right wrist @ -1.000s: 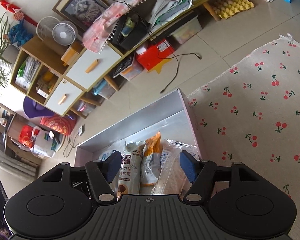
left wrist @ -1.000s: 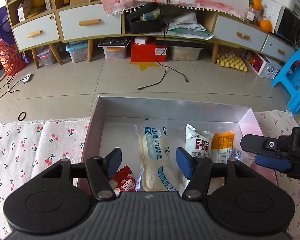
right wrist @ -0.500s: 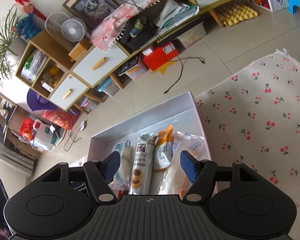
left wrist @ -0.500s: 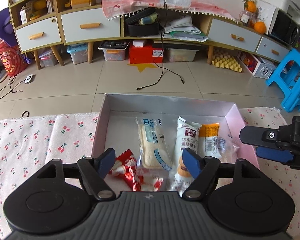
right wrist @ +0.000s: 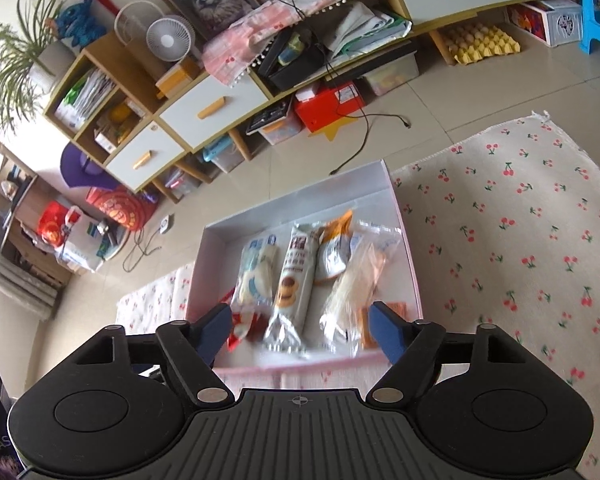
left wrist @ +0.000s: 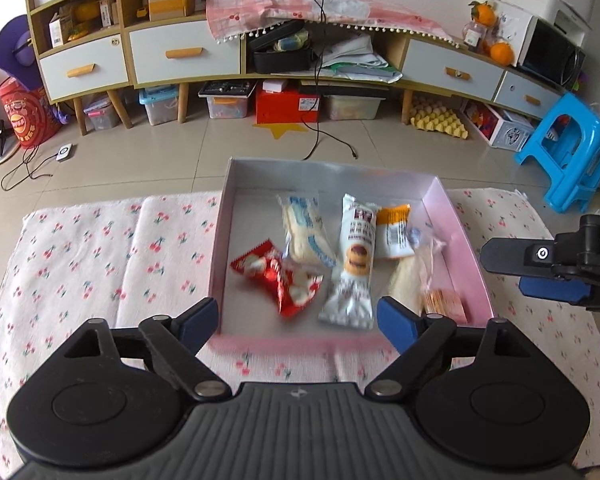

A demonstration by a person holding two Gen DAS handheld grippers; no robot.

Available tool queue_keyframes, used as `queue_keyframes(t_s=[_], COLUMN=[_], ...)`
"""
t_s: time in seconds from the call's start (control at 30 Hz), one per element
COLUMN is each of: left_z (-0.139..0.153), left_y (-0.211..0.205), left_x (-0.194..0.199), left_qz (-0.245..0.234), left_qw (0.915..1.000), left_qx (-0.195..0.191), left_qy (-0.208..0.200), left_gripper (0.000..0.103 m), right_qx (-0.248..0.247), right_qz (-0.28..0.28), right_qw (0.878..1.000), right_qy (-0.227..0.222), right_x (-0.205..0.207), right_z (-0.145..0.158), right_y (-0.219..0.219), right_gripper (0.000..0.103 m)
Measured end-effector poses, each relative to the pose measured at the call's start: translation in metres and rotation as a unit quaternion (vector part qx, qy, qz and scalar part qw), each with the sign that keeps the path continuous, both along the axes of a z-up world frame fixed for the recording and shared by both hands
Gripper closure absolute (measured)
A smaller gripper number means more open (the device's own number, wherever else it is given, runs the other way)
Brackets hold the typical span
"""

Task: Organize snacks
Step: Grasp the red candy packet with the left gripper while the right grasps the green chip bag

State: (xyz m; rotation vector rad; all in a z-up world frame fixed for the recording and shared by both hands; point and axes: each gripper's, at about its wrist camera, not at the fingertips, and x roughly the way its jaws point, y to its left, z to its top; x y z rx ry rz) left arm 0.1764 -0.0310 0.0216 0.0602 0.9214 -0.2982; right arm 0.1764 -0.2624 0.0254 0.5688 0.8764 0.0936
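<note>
A pink open box sits on the cherry-print cloth and holds several snack packs: a red wrapper, a blue-and-white bread pack, a white cake pack, an orange pack and a clear bag. My left gripper is open and empty, above the box's near edge. My right gripper is open and empty, above the same edge of the box; it shows at the right of the left wrist view.
Beyond the box is tiled floor with a black cable. A long cabinet with drawers lines the far wall, storage bins under it. A blue stool stands at the right.
Both grippers have pulled back and risen from the box, so the whole box and its near edge now show. Both stay open. The snacks have not moved.
</note>
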Motion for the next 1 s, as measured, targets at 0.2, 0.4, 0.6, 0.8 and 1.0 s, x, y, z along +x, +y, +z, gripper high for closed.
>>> queue_keyframes(t_s=[0.2, 0.4, 0.6, 0.8, 1.0], left_z=[-0.001, 0.000, -0.003, -0.017, -0.024], left_y=[0.009, 0.020, 0.030, 0.041, 0.047], left_x=[-0.021, -0.043, -0.065, -0.085, -0.097], left_qz=[0.004, 0.012, 0.014, 0.018, -0.009], left_qw=[1.0000, 0.9999, 0.9998, 0.9997, 0.9997], left_qx=[0.005, 0.011, 0.009, -0.001, -0.008], left_qy=[0.004, 0.002, 0.007, 0.015, 0.022], left_gripper=[0.012, 0.008, 0.003, 0.002, 0.002], right_qx=[-0.016, -0.030, -0.049, -0.051, -0.071], right_qz=[0.014, 0.031, 0.048, 0.064, 0.092], right_qw=[1.000, 0.999, 0.997, 0.996, 0.992], right_qy=[0.007, 0.020, 0.024, 0.037, 0.054], right_x=[-0.022, -0.040, -0.059, -0.071, -0.083], right_z=[0.004, 0.005, 0.002, -0.014, -0.027], right_y=[0.010, 0.023, 0.037, 0.045, 0.052], right_gripper=[0.021, 0.018, 0.017, 0.016, 0.016])
